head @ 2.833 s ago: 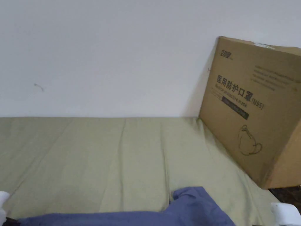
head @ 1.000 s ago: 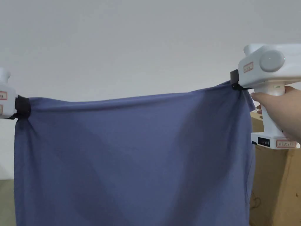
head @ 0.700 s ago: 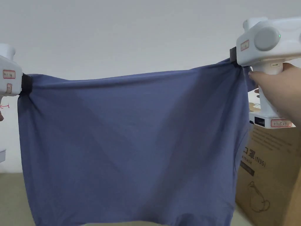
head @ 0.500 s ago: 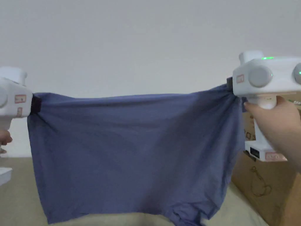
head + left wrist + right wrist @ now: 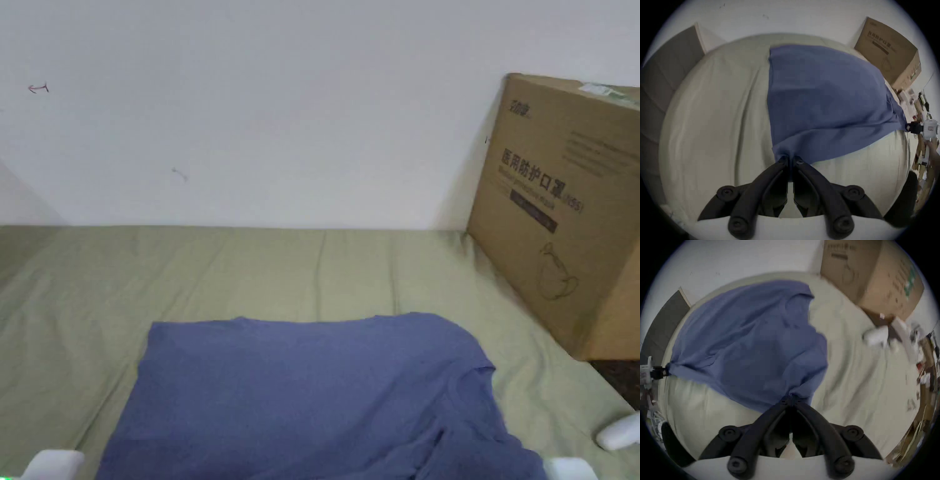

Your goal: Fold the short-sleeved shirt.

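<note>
A blue short-sleeved shirt is spread over the olive sheet, its far edge straight and a rumpled sleeve at the right. In the left gripper view, my left gripper is shut on the shirt's near left corner. The right gripper pinches the opposite corner far to the right. In the right gripper view, my right gripper is shut on the near right corner of the shirt, and the left gripper holds the other end. The near edge runs taut between them.
The bed's olive sheet reaches back to a white wall. A large cardboard box stands at the back right against the wall. A small white object lies at the bed's right edge, with clutter beyond it.
Both grippers held the shirt spread in the air a second ago. It has come down and now lies on the bed, with both corners still gripped. The head camera has tilted down.
</note>
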Tool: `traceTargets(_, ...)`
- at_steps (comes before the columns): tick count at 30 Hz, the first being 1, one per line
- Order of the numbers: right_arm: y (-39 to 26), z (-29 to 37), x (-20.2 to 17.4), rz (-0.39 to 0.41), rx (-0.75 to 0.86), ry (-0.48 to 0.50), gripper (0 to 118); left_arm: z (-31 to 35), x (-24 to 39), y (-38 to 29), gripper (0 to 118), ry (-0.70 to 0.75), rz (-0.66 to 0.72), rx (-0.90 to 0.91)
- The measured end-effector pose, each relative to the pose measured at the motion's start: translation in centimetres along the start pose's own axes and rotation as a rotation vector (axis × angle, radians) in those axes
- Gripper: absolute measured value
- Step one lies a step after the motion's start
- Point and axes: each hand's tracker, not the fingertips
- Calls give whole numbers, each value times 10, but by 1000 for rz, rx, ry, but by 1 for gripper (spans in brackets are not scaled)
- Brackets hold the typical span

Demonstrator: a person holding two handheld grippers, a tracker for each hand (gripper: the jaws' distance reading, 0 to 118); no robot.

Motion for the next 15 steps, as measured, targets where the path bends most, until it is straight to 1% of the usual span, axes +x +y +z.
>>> traceTargets(1,-18,11,-4,3,-29,4,0,7,-1,-17,4,1,8,-8)
traceTargets(2,-32,16,0,3,-72,43,0,13,-1,-32,4,-2,7,-23)
traceTargets(3,-46,23,2,15,-84,55,0,20,0,-46,4,-3,0,-28)
traceTargets(6,-77,38,0,73,-154,41,0,47,8,-76,4,-12,-58,-65)
traceTargets(8,-92,48,-4,104,-178,39,0,52,4,-93,4,-18,-70,-85)
traceTargets(9,-92,45,1,108,-191,36,0,56,3,-99,4,-24,-72,-99)
traceTargets(12,-104,52,-5,125,-212,41,0,74,6,-121,4,-43,-66,-120)
traceTargets(15,-107,55,-10,115,-192,42,0,78,-3,-128,4,-75,-42,-118)
